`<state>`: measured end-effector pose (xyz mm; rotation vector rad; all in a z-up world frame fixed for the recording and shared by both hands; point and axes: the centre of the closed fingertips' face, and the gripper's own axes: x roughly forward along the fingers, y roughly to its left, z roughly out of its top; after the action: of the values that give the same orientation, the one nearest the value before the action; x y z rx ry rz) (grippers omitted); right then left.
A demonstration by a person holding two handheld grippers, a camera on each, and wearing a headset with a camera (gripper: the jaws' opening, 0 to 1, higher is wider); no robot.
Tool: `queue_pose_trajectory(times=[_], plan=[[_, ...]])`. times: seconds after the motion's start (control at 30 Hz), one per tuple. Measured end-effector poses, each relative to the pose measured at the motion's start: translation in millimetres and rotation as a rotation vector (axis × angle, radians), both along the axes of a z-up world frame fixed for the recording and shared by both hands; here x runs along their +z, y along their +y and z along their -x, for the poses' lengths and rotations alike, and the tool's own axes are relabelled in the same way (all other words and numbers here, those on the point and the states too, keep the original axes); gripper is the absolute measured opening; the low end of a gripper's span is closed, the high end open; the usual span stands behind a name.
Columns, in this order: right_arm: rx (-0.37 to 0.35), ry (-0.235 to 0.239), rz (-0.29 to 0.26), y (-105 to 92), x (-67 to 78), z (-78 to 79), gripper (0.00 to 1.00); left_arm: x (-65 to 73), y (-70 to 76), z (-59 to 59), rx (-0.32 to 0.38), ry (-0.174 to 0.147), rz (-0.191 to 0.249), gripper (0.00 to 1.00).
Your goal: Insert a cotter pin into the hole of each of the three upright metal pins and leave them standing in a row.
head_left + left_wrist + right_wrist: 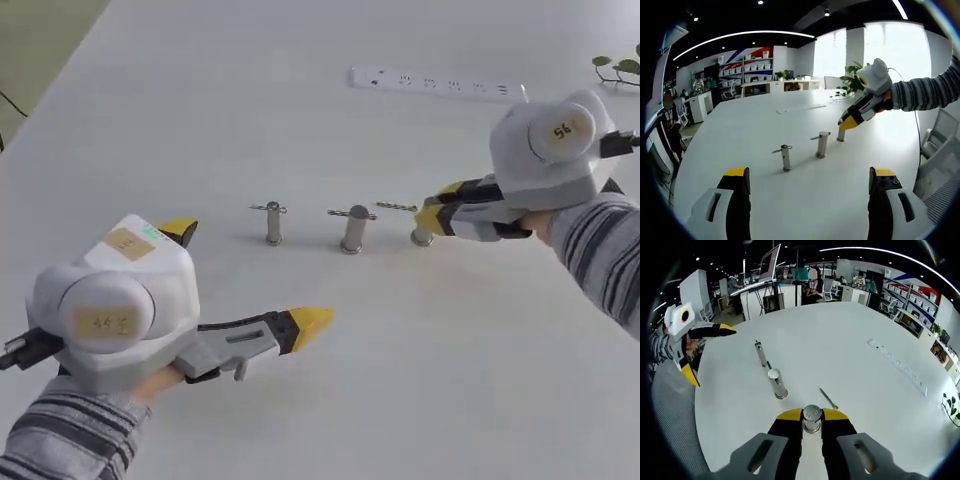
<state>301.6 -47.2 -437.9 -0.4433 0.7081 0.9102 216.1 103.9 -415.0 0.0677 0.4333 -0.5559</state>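
3 metal pins [353, 230], 3 cotter pins [396, 207].

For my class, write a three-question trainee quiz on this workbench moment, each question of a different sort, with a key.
1. True or false: the right tongs clasp the end metal pin.
2. How many upright pins already carry a cotter pin? A one; B two; C three.
3. Fill in: the loose cotter pin lies on the ____.
Key: 1 true. 2 B, the middle pin and the opposite-end pin. 3 table.
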Motion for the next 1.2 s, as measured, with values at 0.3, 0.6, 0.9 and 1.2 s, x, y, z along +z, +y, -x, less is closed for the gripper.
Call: queue_pose_trajectory(times=[0.3, 0.6, 0.9, 1.2], plan=[[0.044, 0.006, -0.006, 10.5, -0.3, 21.6, 0.08, 3.9, 1.0, 4.7, 0.002, -0.006, 0.007, 0.98], [0.081, 0.015, -0.027, 28.6, -3.0, 37.7, 0.08, 6.0, 1.6, 8.8, 0.003, -0.007, 0.008, 0.98], [0.134, 0.020, -0.033, 48.6, -7.3, 55.2, 0.08, 6.5, 2.9, 11.3, 0.011, -0.007, 0.014, 0.98], [0.162, 0.017, -0.033, 58.9, -10.1, 62.1, 0.08, 5.6, 3.6, 13.1, 0.017, -0.004, 0.016, 0.98]])
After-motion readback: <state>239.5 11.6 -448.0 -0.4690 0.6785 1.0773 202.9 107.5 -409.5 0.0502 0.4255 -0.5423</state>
